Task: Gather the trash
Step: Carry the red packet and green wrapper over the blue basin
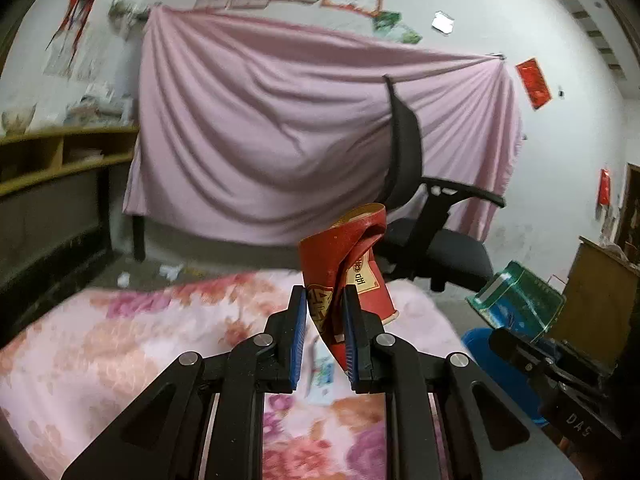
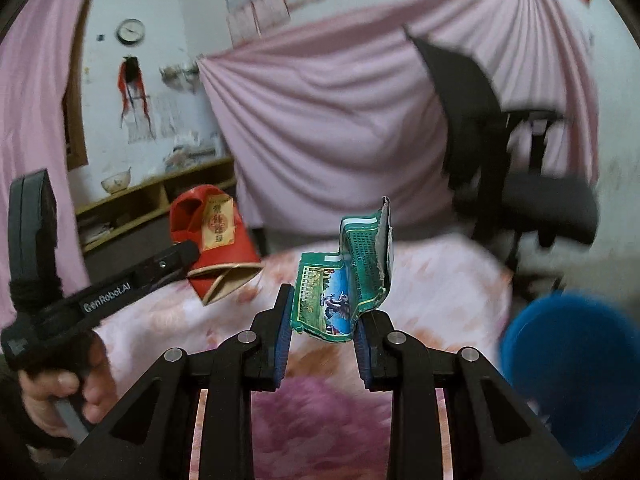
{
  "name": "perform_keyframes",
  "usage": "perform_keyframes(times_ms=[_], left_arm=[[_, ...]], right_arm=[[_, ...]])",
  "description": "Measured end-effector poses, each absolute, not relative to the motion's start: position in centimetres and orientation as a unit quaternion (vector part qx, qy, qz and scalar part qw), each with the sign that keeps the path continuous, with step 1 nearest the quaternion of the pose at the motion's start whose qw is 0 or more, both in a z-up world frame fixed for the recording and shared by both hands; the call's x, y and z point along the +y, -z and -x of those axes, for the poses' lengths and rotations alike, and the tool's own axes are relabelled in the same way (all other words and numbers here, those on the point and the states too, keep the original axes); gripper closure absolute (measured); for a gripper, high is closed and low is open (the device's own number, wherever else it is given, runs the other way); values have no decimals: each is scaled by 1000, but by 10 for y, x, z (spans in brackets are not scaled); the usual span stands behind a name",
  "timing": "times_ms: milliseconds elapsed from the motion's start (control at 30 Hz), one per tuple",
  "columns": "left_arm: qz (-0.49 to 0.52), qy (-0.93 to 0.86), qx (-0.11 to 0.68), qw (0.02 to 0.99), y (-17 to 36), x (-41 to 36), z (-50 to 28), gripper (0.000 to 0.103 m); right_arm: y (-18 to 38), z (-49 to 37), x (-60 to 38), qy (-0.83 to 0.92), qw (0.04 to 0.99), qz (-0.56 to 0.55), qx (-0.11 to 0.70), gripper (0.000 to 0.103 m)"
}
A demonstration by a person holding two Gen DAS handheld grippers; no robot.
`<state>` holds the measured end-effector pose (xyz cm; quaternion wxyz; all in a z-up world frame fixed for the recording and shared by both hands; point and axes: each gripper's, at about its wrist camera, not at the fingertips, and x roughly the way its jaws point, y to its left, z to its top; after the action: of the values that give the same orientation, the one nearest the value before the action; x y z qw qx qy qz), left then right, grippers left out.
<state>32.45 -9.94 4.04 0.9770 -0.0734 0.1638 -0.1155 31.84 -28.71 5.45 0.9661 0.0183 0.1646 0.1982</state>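
My left gripper [image 1: 325, 312] is shut on a crushed red paper cup [image 1: 344, 264], held up above the floral bedcover [image 1: 120, 344]. That cup [image 2: 212, 240] also shows at the left of the right wrist view, in the left gripper [image 2: 176, 260] held by a hand [image 2: 68, 392]. My right gripper [image 2: 322, 320] is shut on a torn green and blue cigarette pack [image 2: 344, 280], lifted over the bedcover [image 2: 440, 280]. The same pack [image 1: 516, 300] appears at the right of the left wrist view, pinched by the right gripper [image 1: 532, 344].
A blue bin [image 2: 576, 376] stands low on the right, beside the bed. A black office chair [image 1: 432, 216] is behind the bed in front of a hanging pink sheet [image 1: 280, 128]. Wooden shelves [image 1: 60, 156] line the left wall. Paper scraps [image 1: 168, 270] lie on the floor.
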Motion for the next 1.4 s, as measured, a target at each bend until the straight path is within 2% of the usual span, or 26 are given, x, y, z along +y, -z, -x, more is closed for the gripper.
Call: perform_keyframes(times_ms=[300,833,1000,1400], left_arm=[[15,155,114,981,-77,-151,-305,89],[-58,230,65,969,-102,-259,-296,88],[-52,245,98,963,-92,-289,-312,88],[-11,275,234,932,-54,-345,-381,88]], right_arm=[[-80,-295,-340,-154,985,-44,68,78],[-89,-278,-436,-51,990,-129,31,78],[-81,-282,-452,-29,989,-135,52,78],[-59,-301,-487,10,976,-174,134,78]])
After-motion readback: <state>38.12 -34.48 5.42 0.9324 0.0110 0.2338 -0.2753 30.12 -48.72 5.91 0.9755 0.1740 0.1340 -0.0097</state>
